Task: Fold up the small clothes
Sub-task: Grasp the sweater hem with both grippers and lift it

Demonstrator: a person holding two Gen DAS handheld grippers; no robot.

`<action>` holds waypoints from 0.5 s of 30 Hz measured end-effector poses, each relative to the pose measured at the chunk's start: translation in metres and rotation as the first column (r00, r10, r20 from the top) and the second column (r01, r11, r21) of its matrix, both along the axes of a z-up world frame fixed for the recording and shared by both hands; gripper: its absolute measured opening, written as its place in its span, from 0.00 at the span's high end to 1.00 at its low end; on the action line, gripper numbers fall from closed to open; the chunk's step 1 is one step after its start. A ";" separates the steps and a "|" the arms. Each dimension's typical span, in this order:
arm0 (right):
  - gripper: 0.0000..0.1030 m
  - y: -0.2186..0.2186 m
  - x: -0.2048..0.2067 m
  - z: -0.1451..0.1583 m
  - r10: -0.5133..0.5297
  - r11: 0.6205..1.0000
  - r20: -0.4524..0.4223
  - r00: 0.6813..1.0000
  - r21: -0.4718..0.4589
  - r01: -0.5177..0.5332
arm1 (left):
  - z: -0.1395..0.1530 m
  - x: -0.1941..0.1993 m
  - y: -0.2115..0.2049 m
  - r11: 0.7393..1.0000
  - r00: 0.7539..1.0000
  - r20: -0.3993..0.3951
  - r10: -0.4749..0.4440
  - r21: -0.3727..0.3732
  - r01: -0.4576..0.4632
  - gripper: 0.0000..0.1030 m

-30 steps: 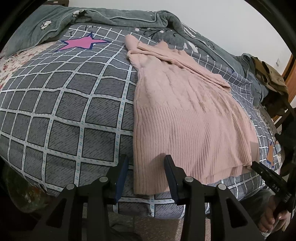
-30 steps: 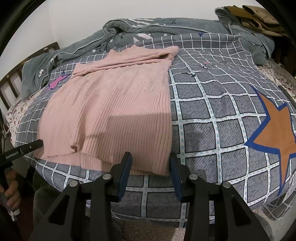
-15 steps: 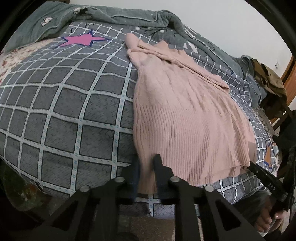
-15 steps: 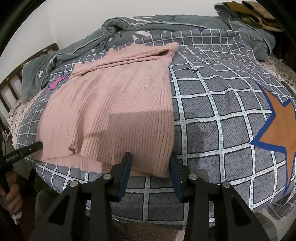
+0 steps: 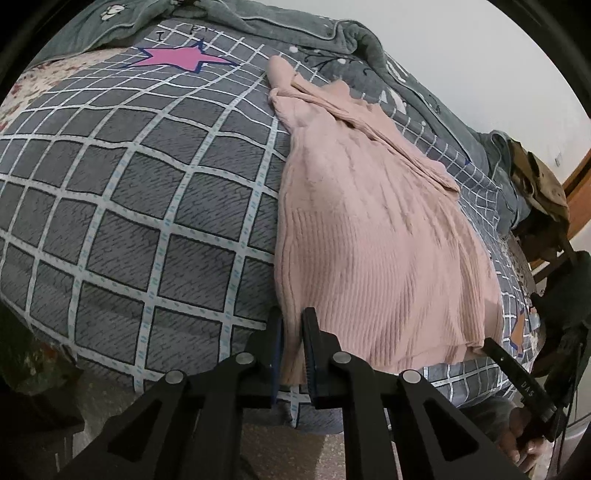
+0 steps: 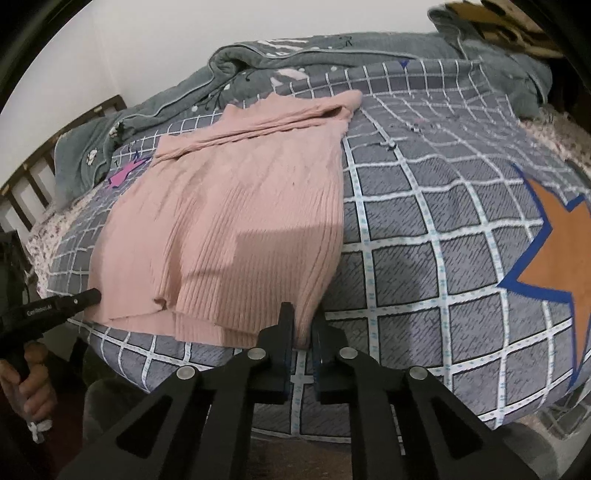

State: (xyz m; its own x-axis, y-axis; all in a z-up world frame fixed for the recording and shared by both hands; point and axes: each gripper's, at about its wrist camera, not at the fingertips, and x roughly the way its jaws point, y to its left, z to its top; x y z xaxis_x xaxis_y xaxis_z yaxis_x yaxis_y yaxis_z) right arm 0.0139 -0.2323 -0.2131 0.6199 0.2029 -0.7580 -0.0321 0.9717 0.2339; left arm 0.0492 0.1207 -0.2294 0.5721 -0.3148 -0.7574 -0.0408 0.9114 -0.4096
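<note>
A pink sweater lies flat on the bed, on a grey checked cover, its long axis running from the hem at the near edge of the bed up to the collar end by the rumpled grey blanket. The sleeves look already folded across the top. The left claw is closed narrow on the hem's left corner, knit pinched between its fingers; the right claw is closed narrow on the hem's right corner in the same way. So each claw holds the corner on its own side, and the rest of the sweater stretches straight away from both, toward the collar. The coming move probably turns on that: carrying the hem forward along the long axis to lay it over the upper half, both claws travelling evenly so the fold line stays square. The hem is uneven, with a lower layer sticking out under the top one near the right claw, and it is hard to tell whether each grip has caught both layers or only one. The corners themselves are hidden inside the jaws. The right wrist view is blurred, and the bed's far side is cut off in both.
</note>
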 end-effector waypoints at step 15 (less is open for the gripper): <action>0.95 -0.008 -0.009 0.084 0.012 0.987 0.200 0.980 0.154 -0.043 | 0.083 -0.010 0.025 0.986 0.986 0.160 0.045 -0.164 -0.018 0.94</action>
